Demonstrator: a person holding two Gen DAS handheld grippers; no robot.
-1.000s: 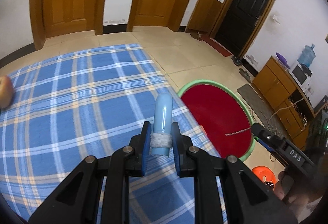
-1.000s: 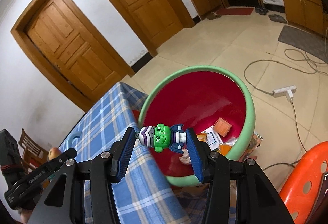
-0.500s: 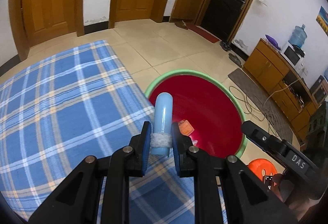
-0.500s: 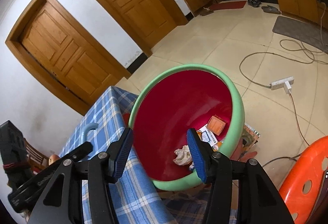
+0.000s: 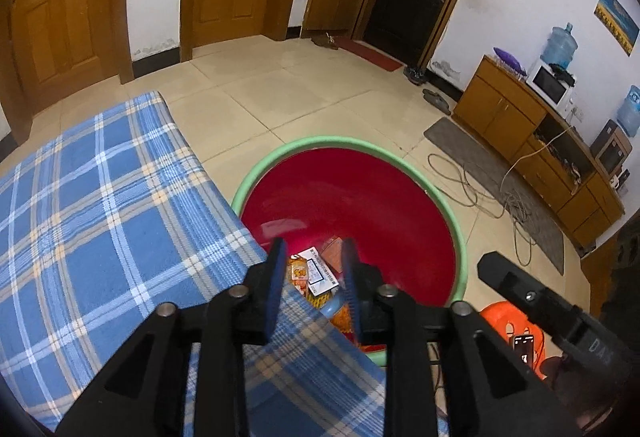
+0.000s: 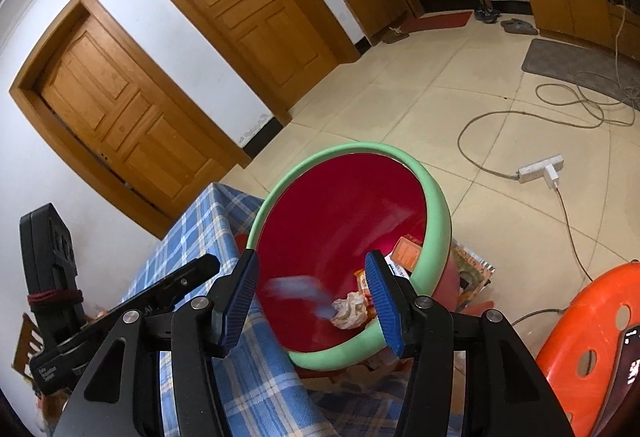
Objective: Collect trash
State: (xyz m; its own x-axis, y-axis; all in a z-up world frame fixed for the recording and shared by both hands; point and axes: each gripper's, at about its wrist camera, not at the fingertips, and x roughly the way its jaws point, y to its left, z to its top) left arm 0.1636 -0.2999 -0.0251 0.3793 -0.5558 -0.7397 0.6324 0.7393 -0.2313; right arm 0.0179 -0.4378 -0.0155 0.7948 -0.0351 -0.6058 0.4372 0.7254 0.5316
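Observation:
The red bin with a green rim [image 5: 320,141] stands on the floor against the table's edge. My left gripper [image 5: 313,253] hangs over that edge and the bin; its jaws are opening and nothing is pressed between them. Below them a pale blue tube [image 5: 332,307] lies among wrappers in the bin. In the right wrist view the tube [image 6: 296,287] is a blur falling inside the bin [image 6: 436,213], beside a crumpled paper [image 6: 348,311]. My right gripper [image 6: 312,265] is open and empty above the bin's near rim.
The table wears a blue plaid cloth [image 5: 100,217]. An orange plastic stool [image 6: 592,337] with a phone on it stands right of the bin. A power strip [image 6: 540,169] and cables lie on the tiled floor. Wooden doors line the far wall.
My left gripper moved right from over the cloth to over the bin and let go of the blue tube. My right gripper dropped the green toy figure and has stayed open.

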